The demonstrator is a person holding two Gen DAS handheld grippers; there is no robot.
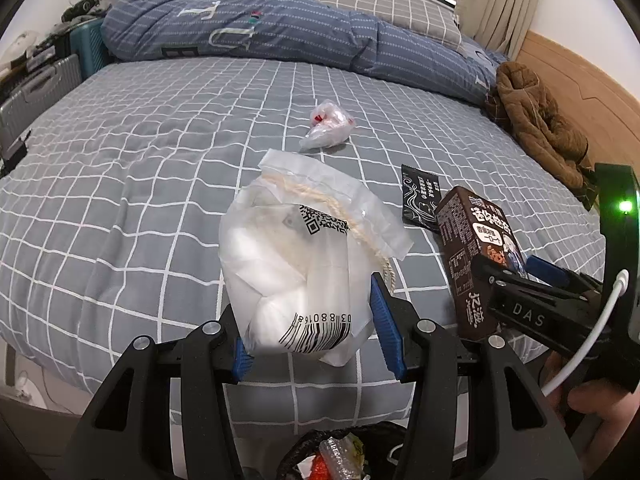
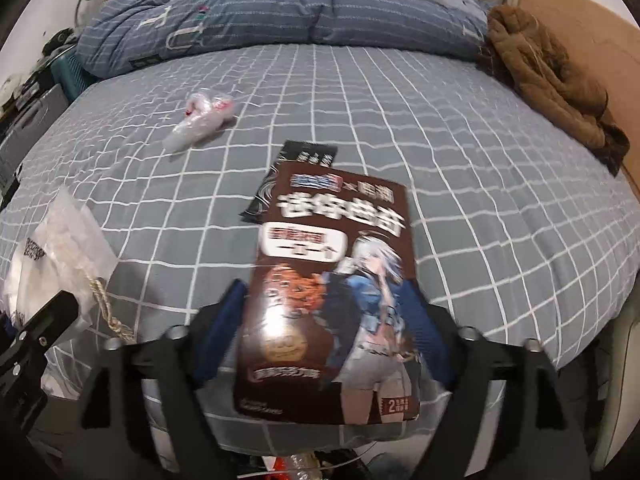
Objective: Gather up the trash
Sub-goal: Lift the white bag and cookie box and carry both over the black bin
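My left gripper (image 1: pixel 308 312) is shut on a white plastic bag (image 1: pixel 292 264) with a barcode and a cord, held up over the near edge of the bed. My right gripper (image 2: pixel 326 292) is shut on a brown snack box (image 2: pixel 332 280), its blue pads against the box's two long sides. In the left wrist view the snack box (image 1: pixel 468 248) stands tilted at the right. A black sachet (image 2: pixel 296 160) lies on the sheet just beyond the box. Farther back rests a crumpled clear wrapper (image 1: pixel 328 124). Below both grippers a black-lined bin (image 1: pixel 340 456) holds trash.
The bed has a grey checked sheet (image 1: pixel 140 152). A blue quilt (image 1: pixel 260 28) is bunched along the far side and a brown jacket (image 1: pixel 536 120) lies by the wooden headboard at the right. Suitcases (image 1: pixel 36 88) stand left of the bed.
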